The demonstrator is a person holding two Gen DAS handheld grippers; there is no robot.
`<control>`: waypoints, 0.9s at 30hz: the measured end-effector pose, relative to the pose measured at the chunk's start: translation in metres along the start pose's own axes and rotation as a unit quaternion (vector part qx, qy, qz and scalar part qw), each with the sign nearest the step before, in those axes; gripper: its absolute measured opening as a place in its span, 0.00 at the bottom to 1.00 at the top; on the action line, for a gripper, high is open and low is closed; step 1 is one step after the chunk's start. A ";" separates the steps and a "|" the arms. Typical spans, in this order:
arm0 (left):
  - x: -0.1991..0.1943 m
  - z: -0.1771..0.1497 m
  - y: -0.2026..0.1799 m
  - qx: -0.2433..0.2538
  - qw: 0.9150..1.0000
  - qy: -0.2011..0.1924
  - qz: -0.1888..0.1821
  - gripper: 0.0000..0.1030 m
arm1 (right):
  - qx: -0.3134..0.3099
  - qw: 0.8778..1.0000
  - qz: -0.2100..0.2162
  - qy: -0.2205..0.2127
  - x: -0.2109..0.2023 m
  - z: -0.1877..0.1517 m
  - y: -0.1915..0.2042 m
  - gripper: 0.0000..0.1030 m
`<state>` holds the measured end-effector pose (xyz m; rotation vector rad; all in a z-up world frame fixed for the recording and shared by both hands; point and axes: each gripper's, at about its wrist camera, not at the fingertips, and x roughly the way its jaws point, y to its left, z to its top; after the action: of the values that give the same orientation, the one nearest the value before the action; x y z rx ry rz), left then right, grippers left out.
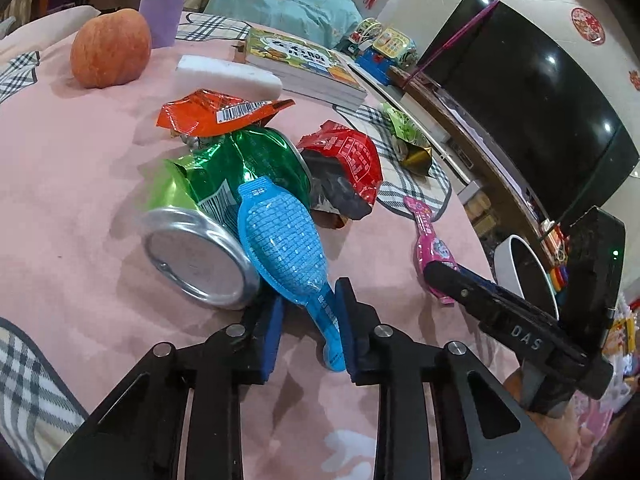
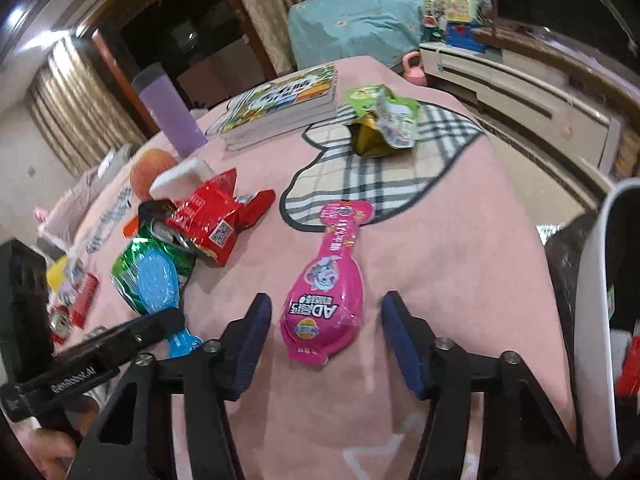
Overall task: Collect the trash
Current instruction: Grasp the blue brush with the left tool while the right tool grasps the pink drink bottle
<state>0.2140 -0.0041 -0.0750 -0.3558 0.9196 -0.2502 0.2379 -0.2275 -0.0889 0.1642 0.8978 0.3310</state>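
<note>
A blue spoon-shaped wrapper (image 1: 286, 236) leans on a crushed green can (image 1: 208, 208) on the pink cloth. My left gripper (image 1: 308, 320) is open, its blue pads on either side of the wrapper's narrow tail. A pink wrapper (image 2: 324, 292) of the same shape lies flat between the open fingers of my right gripper (image 2: 324, 336), apart from both pads. It also shows in the left wrist view (image 1: 430, 240), under the right gripper's fingertip. A red wrapper (image 1: 348, 164), an orange wrapper (image 1: 212, 114) and a green-gold wrapper (image 2: 380, 120) lie further back.
An apple (image 1: 111, 48), a white block (image 1: 228, 74), a stack of books (image 1: 304, 66) and a purple tumbler (image 2: 168, 112) stand at the back. A white bin with a black liner (image 1: 524, 272) stands beyond the table's right edge; it also shows in the right wrist view (image 2: 596, 280).
</note>
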 end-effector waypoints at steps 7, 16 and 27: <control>-0.012 -0.003 -0.007 0.021 1.000 -0.003 -0.003 0.17 | 0.003 1.000 0.008 -0.006 -0.009 -0.006 -0.003 0.39; -0.024 -0.012 -0.023 0.061 0.998 0.022 -0.015 0.16 | 0.027 0.999 0.015 -0.028 -0.041 -0.028 -0.016 0.39; -0.026 -0.028 -0.069 0.133 0.989 0.048 -0.034 0.16 | 0.045 0.998 0.010 -0.045 -0.075 -0.050 -0.034 0.39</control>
<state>0.1726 -0.0635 -0.0438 -0.1294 0.9551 -0.4517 0.1626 -0.2852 -0.0736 0.2698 0.8231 0.2984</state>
